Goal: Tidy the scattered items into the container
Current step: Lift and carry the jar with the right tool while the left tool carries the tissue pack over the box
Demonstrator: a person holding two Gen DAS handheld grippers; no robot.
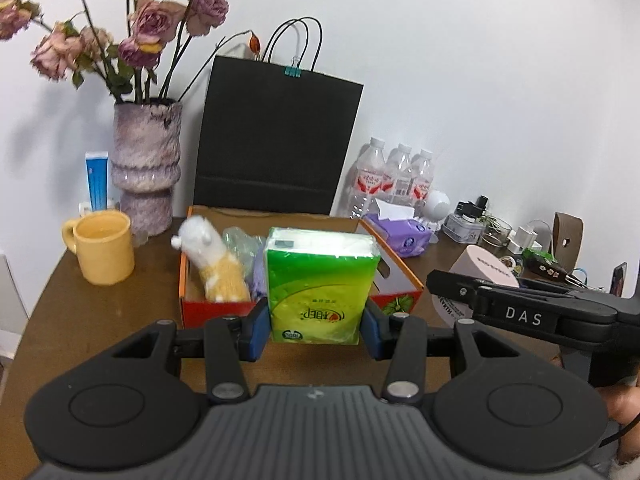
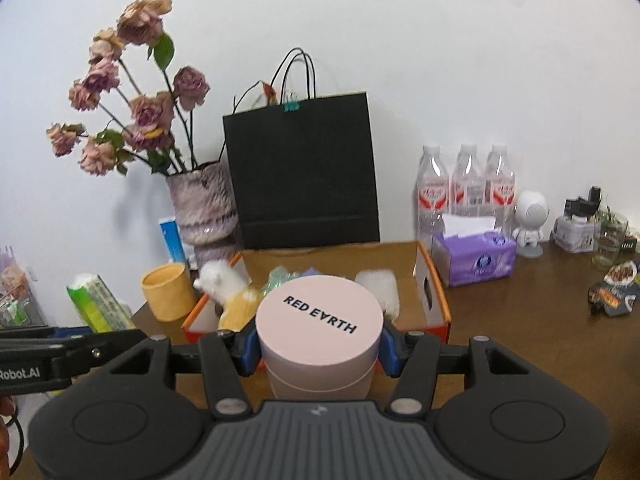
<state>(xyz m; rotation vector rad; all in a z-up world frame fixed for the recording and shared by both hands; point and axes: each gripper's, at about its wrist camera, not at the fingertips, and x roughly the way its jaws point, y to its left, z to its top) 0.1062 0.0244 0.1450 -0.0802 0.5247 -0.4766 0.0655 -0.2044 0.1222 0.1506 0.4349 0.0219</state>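
My left gripper is shut on a green tissue pack, held upright above the brown table in front of the open orange box. My right gripper is shut on a round pink tin lettered RED EARTH, lifted just short of the same orange box. Inside the box lie a white and yellow plush toy, crumpled clear plastic and a white bubble-wrapped item. In the right wrist view the green pack shows at the left.
Behind the box stand a black paper bag and a purple vase of dried roses. A yellow mug sits at the left. A purple tissue box, water bottles and small clutter line the right.
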